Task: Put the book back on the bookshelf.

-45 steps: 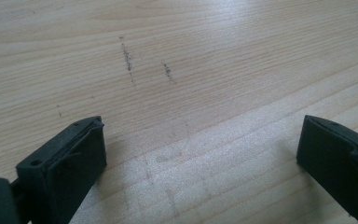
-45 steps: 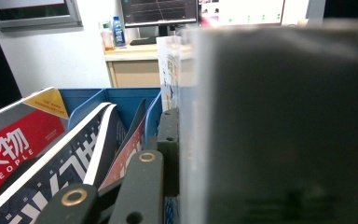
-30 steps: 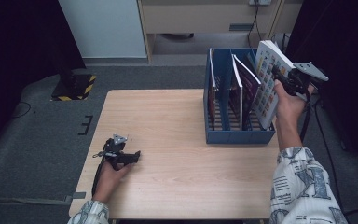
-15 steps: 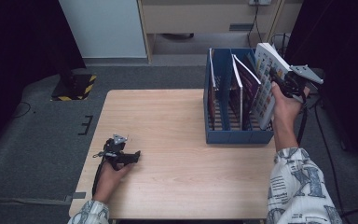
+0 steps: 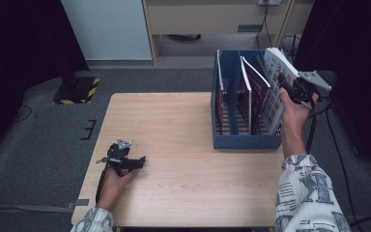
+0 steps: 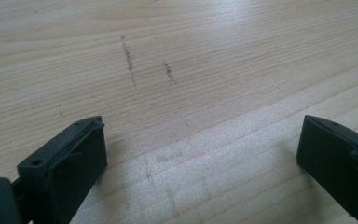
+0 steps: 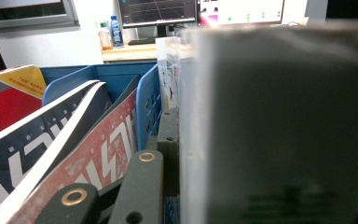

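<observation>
At the near left corner of the table [image 5: 183, 135] your left gripper [image 5: 137, 163] lies on the bare wood, hand on it, jaws spread wide with nothing between them; the left gripper view has only woodgrain and a few scuff marks ahead. Lots of free room there, whole near half of the top is open, so that arm can move anywhere.

Farther off, by the right edge toward the far right corner, stands the blue magazine rack [image 5: 244, 141], several magazines leaning in its slots. Your right gripper [image 5: 286, 85] is up over the rack's right end, pinching a white-covered book [image 5: 273, 77] that tilts left, its lower part down at the rightmost slot. In the right gripper view the book [image 7: 279, 140] is a blurred grey slab pressed against the jaws, with the blue divider [image 7: 149, 107] and a red-and-white magazine [image 7: 98, 154] just to its left.

Risks, as I judge them: the book's bottom edge could catch on the divider or the rack's right wall if you push down at this tilt, and that could drag or tip the rack toward the table's right edge, which is very near. A slanted drop could also wedge it against the neighbouring leaning magazine. The grip is near one edge of the book, so it may swing. Straighten it upright first; room on the right is tight, room above is free.
</observation>
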The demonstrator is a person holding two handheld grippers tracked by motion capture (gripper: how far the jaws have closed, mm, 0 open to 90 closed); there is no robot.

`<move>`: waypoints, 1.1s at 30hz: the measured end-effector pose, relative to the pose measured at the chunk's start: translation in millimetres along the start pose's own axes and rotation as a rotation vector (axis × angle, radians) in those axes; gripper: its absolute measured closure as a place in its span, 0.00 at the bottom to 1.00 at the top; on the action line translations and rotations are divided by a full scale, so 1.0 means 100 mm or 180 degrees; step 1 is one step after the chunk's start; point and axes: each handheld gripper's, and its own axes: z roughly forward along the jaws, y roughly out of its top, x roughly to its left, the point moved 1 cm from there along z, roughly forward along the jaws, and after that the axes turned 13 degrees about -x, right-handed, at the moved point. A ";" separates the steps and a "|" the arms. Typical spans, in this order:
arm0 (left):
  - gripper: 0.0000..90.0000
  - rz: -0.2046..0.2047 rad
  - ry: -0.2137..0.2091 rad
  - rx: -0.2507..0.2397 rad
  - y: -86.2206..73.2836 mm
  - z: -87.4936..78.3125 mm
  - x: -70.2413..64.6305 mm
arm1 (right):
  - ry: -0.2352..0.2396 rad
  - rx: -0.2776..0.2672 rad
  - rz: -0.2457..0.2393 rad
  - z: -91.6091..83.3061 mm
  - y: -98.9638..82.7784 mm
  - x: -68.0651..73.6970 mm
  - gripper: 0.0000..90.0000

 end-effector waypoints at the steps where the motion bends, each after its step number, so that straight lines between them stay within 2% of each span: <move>1: 0.01 -0.0001 0.0001 0.0000 0.00 0.00 0.00 | -0.0001 0.0002 0.0004 0.00 -0.01 0.00 0.82; 33: 0.01 -0.0007 0.0011 -0.0001 0.00 0.00 0.00 | -0.0011 0.0021 0.0016 0.04 -0.31 -0.01 0.82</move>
